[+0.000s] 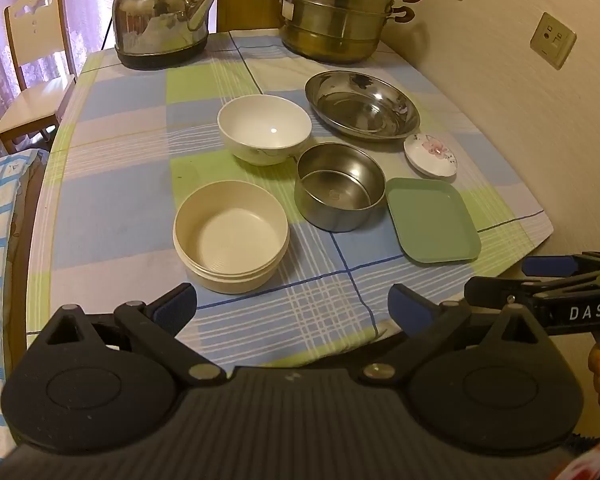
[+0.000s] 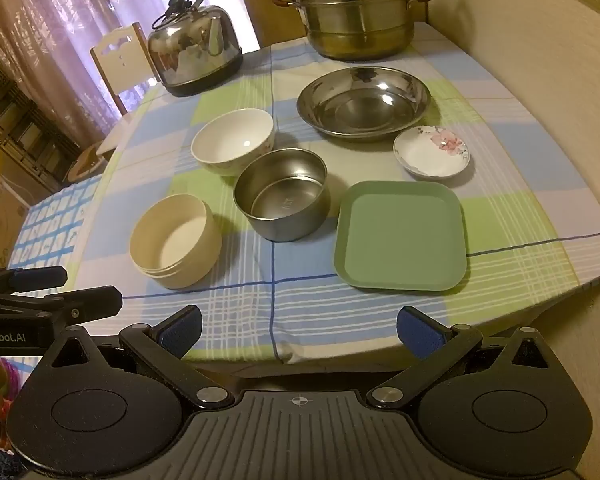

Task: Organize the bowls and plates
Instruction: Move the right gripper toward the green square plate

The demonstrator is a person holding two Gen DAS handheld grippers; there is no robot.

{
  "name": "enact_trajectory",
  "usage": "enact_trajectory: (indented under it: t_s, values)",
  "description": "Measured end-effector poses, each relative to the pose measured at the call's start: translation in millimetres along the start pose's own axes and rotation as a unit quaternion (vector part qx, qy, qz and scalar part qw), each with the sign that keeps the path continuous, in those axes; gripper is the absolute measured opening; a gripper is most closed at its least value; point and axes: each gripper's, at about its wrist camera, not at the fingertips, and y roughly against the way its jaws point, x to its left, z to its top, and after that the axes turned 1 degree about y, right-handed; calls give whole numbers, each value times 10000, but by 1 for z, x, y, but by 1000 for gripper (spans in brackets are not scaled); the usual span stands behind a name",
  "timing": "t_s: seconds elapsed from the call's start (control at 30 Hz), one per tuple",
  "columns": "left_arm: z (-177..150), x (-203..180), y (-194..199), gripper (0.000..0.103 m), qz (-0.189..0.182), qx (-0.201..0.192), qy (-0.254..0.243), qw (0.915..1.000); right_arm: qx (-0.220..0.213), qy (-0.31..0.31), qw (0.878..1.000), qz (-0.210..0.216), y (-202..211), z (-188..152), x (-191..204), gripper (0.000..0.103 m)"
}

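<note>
Left gripper (image 1: 293, 309): I have it over the near table edge, jaws spread wide, nothing between them.
Right gripper (image 2: 299, 332): same on my other side, jaws fully apart and empty, just short of the cloth's near hem.
Bowls: cream bowl (image 1: 231, 237) nearest on the left; steel bowl (image 1: 339, 187) just beside it, close to or touching the white ceramic bowl (image 1: 265, 128) behind.
Plates: green square plate (image 2: 401, 236) near right, close against the steel bowl; small flowered dish (image 2: 431, 151) behind it; wide steel plate (image 2: 364, 102) farther back.
Edges: the green plate sits near the tablecloth (image 2: 240, 312) front-right corner.
Open room: I see bare cloth along the near edge and down the left side.
Back of table: kettle (image 1: 162, 16) and stacked steamer pot (image 1: 336, 12), well apart from the dishes.
</note>
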Motion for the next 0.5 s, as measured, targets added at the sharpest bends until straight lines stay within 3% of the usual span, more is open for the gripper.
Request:
enact_trajectory:
  t_s: [0.5]
  values:
    - [6, 0, 1, 102, -88, 20, -106, 9999, -85, -174, 9998, -35, 0, -5, 2, 103]
